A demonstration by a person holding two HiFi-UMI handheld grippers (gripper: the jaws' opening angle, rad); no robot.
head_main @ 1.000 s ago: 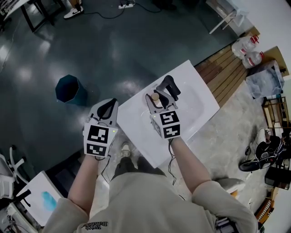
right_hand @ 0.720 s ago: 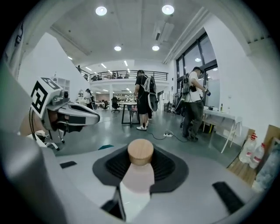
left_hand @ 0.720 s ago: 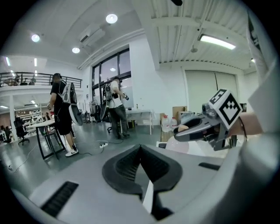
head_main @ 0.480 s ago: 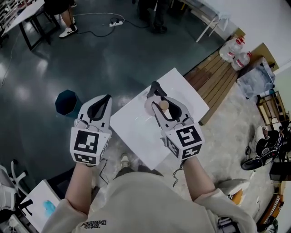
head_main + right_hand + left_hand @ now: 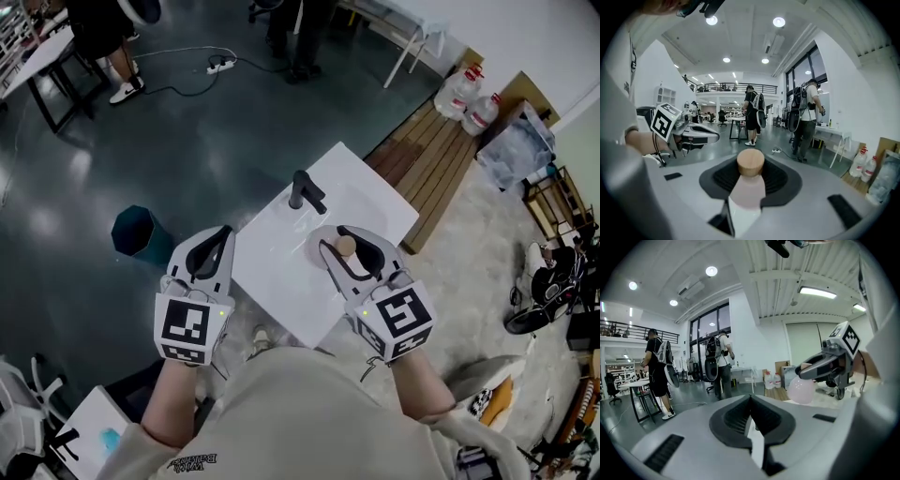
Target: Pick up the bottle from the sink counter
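Observation:
A pale pink bottle [image 5: 746,193] with a round wooden cap [image 5: 345,246] sits between the jaws of my right gripper [image 5: 339,236], which is shut on its neck and holds it in the air above the white sink counter [image 5: 281,262]. In the left gripper view the bottle's rounded body [image 5: 801,389] hangs below the right gripper [image 5: 820,369]. My left gripper [image 5: 223,232] hovers off the counter's left edge, its jaws shut with nothing in them; its tips meet in its own view [image 5: 750,397]. A black faucet [image 5: 302,192] stands at the counter's far side.
A teal bin [image 5: 139,232] stands on the dark floor to the left. A wooden bench [image 5: 427,155] with water jugs [image 5: 464,98] lies beyond the counter on the right. People [image 5: 808,117] stand by tables farther off. A cable and power strip [image 5: 217,64] lie on the floor.
Both grippers have risen, the right one carrying the bottle up and back off the counter. The faucet, earlier behind the right gripper, now shows clear.

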